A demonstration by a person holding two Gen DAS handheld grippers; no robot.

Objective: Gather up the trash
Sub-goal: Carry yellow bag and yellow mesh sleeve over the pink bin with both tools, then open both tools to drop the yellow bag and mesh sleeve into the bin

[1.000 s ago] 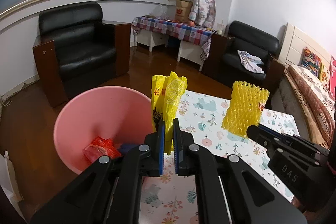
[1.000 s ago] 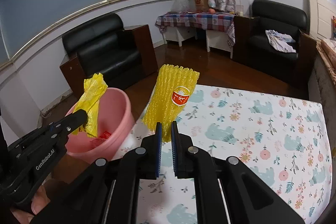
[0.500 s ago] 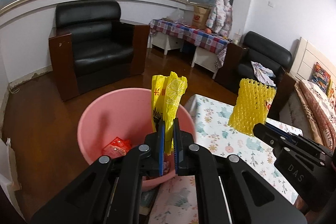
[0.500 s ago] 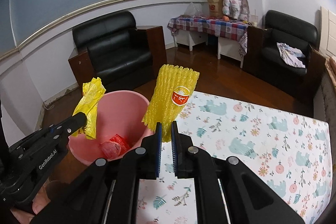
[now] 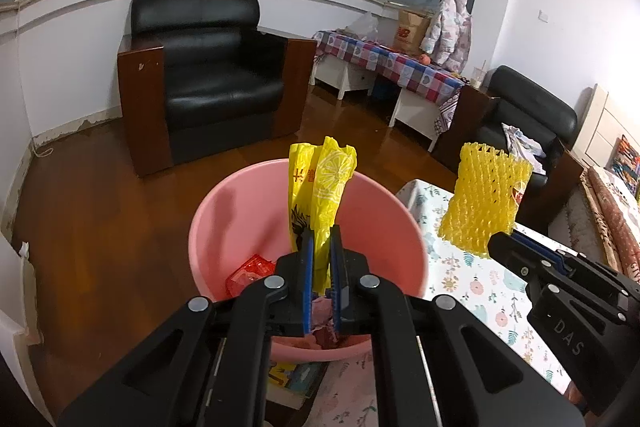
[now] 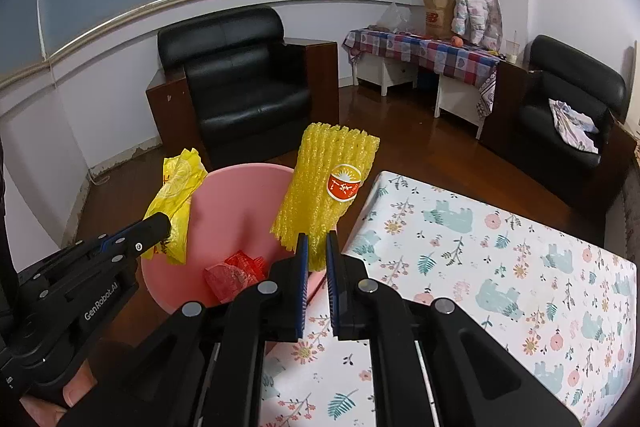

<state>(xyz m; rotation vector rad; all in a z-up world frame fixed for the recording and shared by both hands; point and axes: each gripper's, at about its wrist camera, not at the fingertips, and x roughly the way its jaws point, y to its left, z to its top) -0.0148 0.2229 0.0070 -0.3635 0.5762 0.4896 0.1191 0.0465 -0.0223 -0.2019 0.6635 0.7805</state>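
Now | yellow bag [image 5: 320, 195] upright in left tongs [image 5: 321, 255] | foam net [image 6: 324, 199] roughly upright

We see a pink basin [image 5: 240, 211] with red wrappers [image 5: 248, 273] inside it. The plastic bag [image 5: 320, 195] is yellow, with a white lemon drawing and red letters. The foam net [image 6: 324, 187] is also yellow and carries a round orange sticker [image 6: 344, 183]. Our grippers are black with blue pads [image 5: 307, 283]. The tablecloth [image 6: 500, 267] is white with teal bears and pink flowers. The armchair [image 5: 216, 75] is black leather with brown wooden sides, and the floor [image 5: 100, 227] is brown.
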